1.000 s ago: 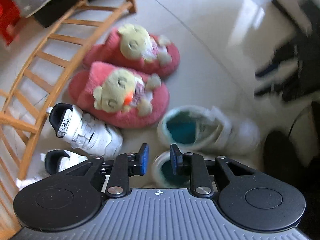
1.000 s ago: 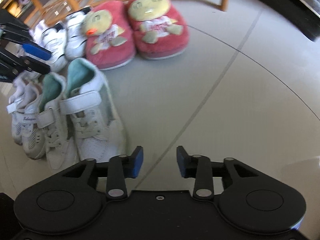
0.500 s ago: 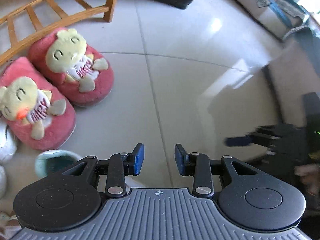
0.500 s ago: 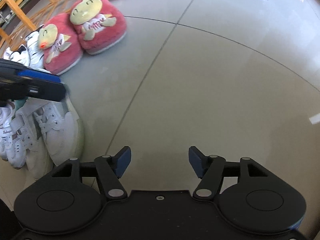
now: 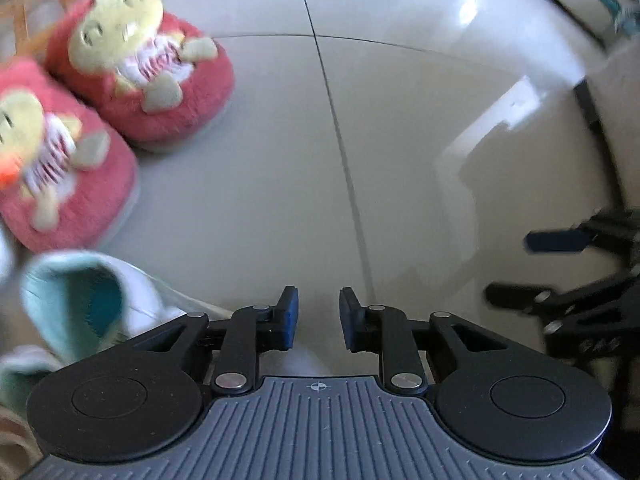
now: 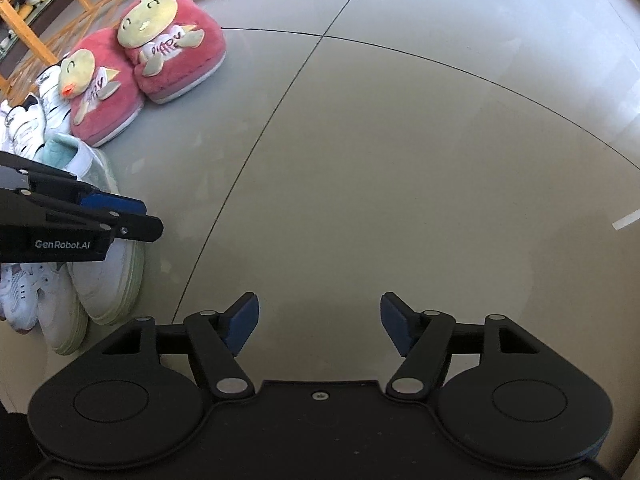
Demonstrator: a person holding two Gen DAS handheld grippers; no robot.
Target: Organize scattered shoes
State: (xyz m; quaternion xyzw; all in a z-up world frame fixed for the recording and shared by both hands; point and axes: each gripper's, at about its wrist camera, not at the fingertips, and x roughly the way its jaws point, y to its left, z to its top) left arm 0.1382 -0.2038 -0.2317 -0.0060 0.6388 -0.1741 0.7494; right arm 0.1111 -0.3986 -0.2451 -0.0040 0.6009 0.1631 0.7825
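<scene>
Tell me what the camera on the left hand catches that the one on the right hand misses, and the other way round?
Only the left view shows the right tongs from the side and the bright patch of light on the floor. Only the right view shows the small white sneakers by the wooden frame, and the left tongs, which are closing with nothing between them. Both show the two pink slippers and the white sneaker with the teal lining.

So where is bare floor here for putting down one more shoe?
Free: the grey tile floor right of the pink plush slippers, around the grout lines. Crowded: the left side, where the white sneakers lie packed beside the wooden rack.
</scene>
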